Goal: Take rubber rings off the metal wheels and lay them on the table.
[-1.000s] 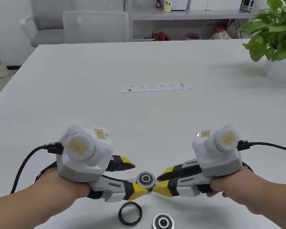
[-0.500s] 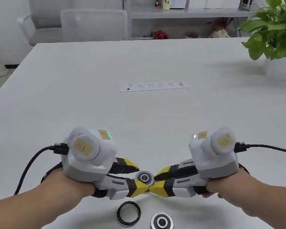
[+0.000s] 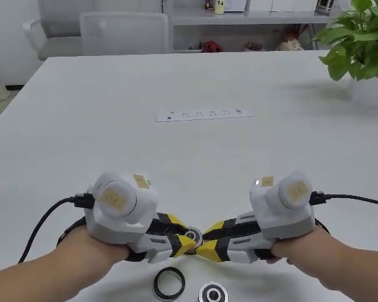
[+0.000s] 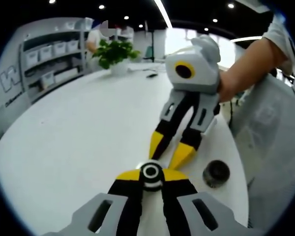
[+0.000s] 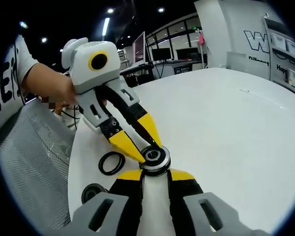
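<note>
A small metal wheel (image 3: 191, 237) with a black rubber ring around it hangs just above the white table (image 3: 195, 163), between both grippers. My left gripper (image 3: 183, 236) comes in from the left and is shut on the wheel (image 4: 151, 172). From the right, my right gripper (image 3: 205, 238) is shut on the same wheel (image 5: 155, 157). The right gripper's yellow tips (image 4: 167, 153) reach into the left gripper view from above. On the table near me lie a loose black rubber ring (image 3: 169, 283) and a second wheel (image 3: 214, 293), which has its ring on.
A white power strip (image 3: 203, 114) lies at mid-table. At the far right corner stands a potted plant (image 3: 359, 38). Chairs (image 3: 123, 34) stand behind the far edge. A black cable (image 3: 41, 223) trails from each gripper toward the table's sides.
My left gripper's jaws, wide apart a second ago, have shut on the wheel. Both grippers have drawn slightly closer together. The loose ring and the second wheel have not moved.
</note>
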Demonstrator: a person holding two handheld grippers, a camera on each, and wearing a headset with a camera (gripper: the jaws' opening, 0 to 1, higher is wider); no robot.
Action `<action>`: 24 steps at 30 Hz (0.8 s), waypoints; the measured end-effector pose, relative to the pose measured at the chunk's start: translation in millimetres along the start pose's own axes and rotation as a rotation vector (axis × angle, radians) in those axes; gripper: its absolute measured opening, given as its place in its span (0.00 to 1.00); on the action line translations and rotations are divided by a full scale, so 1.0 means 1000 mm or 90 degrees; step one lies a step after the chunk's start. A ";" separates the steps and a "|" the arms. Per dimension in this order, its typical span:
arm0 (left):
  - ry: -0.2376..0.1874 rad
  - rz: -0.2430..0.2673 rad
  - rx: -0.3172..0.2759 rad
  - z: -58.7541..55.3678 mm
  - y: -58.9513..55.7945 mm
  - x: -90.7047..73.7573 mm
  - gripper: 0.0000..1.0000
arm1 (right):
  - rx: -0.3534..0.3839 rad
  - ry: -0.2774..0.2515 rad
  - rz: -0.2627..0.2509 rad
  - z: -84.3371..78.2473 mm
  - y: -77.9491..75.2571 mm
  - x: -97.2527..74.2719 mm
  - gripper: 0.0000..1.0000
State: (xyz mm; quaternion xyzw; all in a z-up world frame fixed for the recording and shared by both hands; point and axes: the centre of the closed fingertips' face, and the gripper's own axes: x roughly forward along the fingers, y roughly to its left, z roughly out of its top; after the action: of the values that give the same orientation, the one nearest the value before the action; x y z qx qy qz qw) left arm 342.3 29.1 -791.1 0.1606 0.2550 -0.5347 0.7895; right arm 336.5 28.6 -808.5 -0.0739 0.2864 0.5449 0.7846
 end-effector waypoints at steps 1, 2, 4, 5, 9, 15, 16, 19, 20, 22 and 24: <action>0.000 0.001 0.002 0.000 0.000 0.000 0.14 | 0.001 -0.001 -0.001 0.000 0.000 0.000 0.16; 0.000 0.004 0.001 0.000 0.000 0.001 0.14 | 0.003 -0.003 -0.002 0.000 0.000 0.000 0.16; -0.002 0.008 -0.001 -0.001 0.001 0.001 0.14 | 0.005 -0.006 -0.005 0.000 0.000 0.000 0.16; -0.004 0.010 -0.003 -0.001 0.001 0.001 0.14 | 0.005 -0.007 -0.006 0.000 0.000 -0.001 0.16; -0.007 0.012 -0.009 -0.001 0.001 0.001 0.14 | 0.000 0.004 -0.008 -0.002 -0.001 -0.001 0.13; -0.008 0.018 -0.010 -0.001 0.000 0.000 0.14 | 0.008 0.000 -0.008 -0.003 -0.001 -0.002 0.09; -0.008 0.019 -0.010 -0.001 0.000 0.000 0.14 | 0.006 0.000 -0.009 -0.003 -0.001 -0.002 0.09; -0.008 0.022 -0.005 -0.001 0.000 0.000 0.14 | 0.014 -0.004 -0.009 -0.003 -0.001 -0.002 0.09; -0.006 0.024 -0.002 -0.001 0.001 0.000 0.13 | 0.017 -0.005 -0.009 -0.003 -0.002 -0.002 0.09; -0.006 0.026 -0.004 -0.002 0.001 0.000 0.13 | 0.018 -0.006 -0.009 -0.003 -0.001 -0.002 0.08; -0.005 0.027 -0.005 -0.002 0.002 0.000 0.13 | 0.019 0.002 -0.011 -0.004 -0.001 -0.003 0.04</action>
State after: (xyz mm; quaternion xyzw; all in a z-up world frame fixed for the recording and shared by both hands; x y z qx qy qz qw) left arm 343.3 30.8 -792.8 0.1607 0.2501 -0.5176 0.8023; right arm 335.6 23.9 -810.9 -0.0652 0.2948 0.5336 0.7900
